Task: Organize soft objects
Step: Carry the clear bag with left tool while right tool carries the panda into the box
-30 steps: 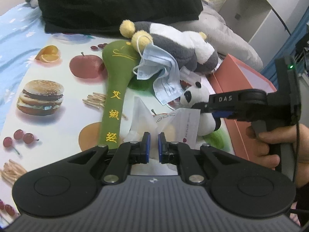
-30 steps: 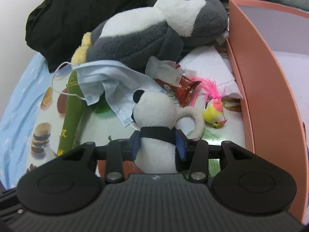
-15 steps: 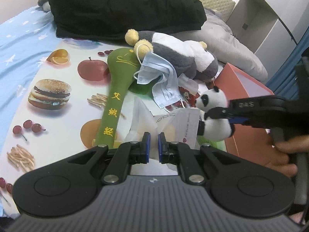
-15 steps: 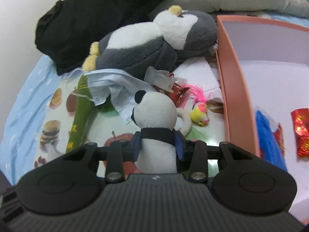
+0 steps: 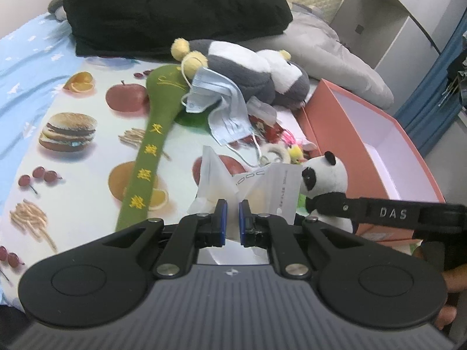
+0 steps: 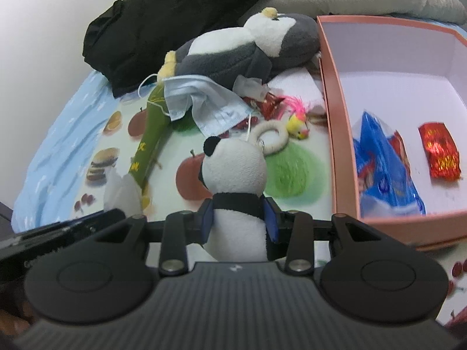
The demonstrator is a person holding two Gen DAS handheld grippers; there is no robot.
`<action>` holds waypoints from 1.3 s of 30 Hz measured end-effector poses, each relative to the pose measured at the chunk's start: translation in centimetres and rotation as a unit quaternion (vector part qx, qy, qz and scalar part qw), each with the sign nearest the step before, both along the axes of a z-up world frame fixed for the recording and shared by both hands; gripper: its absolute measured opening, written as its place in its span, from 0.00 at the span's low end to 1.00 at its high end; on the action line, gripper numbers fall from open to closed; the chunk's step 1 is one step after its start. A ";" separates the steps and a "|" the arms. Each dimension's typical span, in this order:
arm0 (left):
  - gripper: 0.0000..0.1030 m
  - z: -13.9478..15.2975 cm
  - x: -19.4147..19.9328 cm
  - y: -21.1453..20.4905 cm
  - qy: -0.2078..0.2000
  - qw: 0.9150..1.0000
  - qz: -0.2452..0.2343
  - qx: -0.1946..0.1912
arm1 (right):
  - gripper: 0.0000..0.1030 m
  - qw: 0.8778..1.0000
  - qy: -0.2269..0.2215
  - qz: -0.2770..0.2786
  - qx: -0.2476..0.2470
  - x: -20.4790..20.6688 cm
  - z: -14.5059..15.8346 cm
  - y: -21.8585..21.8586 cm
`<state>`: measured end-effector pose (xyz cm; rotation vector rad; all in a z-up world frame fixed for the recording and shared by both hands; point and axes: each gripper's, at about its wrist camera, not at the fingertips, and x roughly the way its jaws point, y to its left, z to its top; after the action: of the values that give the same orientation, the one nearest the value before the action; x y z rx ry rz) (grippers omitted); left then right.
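My right gripper (image 6: 238, 221) is shut on a small panda plush (image 6: 236, 175) and holds it in the air left of the pink box (image 6: 332, 134). The panda also shows in the left wrist view (image 5: 327, 180), beside the box (image 5: 329, 134). My left gripper (image 5: 232, 224) is shut on a translucent plastic bag (image 5: 219, 178) with a white label. A big grey penguin plush (image 5: 248, 70) lies at the back with a blue face mask (image 5: 221, 99) draped on it. A long green embroidered pad (image 5: 151, 151) lies on the mat.
The box holds blue snack bags (image 6: 385, 169) and a red packet (image 6: 437, 151). A yellow-pink toy bird (image 6: 297, 119), a white ring (image 6: 271, 140) and red wrappers (image 6: 265, 102) lie by the box wall. Black clothing (image 5: 175, 8) and a grey pillow (image 5: 335, 52) lie behind.
My right gripper has lifted the panda off the mat and carried it back and right, toward the box's near corner. My left gripper has pulled back a little, still holding the bag.
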<state>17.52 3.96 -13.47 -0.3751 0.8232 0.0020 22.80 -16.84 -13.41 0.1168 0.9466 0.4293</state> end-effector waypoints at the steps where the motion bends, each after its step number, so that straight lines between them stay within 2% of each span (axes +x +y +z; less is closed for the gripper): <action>1: 0.10 0.1 0.0 -0.2 0.000 1.000 -0.003 0.002 | 0.39 1.000 0.000 -0.001 0.003 -0.2 0.0 -0.2; 4: 0.10 0.6 0.5 -0.9 -0.001 1.000 -0.012 0.004 | 0.39 1.000 -0.002 -0.001 0.013 -0.5 0.7 -0.7; 10: 0.10 3.3 2.5 -2.0 -0.017 0.999 -0.036 0.002 | 0.39 0.999 -0.032 -0.008 0.026 0.1 4.3 -2.4; 13: 0.10 5.5 4.0 -3.0 -0.035 0.998 -0.051 0.010 | 0.39 0.998 -0.051 -0.013 0.023 0.6 6.3 -3.4; 21: 0.10 11.8 8.0 -6.4 -0.083 0.992 -0.097 0.001 | 0.39 0.994 -0.105 -0.037 0.020 1.6 11.7 -6.3; 27: 0.10 15.0 11.3 -10.0 -0.097 0.986 -0.131 -0.017 | 0.40 0.988 -0.140 -0.071 0.010 1.8 14.9 -9.4; 32: 0.10 15.2 14.6 -14.0 -0.075 0.984 -0.162 -0.007 | 0.40 0.984 -0.142 -0.104 -0.014 2.7 15.7 -12.5; 39: 0.10 11.6 19.8 -18.3 -0.002 0.982 -0.189 -0.019 | 0.40 0.987 -0.069 -0.142 -0.016 6.2 12.7 -17.1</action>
<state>37.36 -14.30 -1.91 -0.2500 0.8818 -0.3690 28.95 -33.91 -0.66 0.1877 0.7857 0.1559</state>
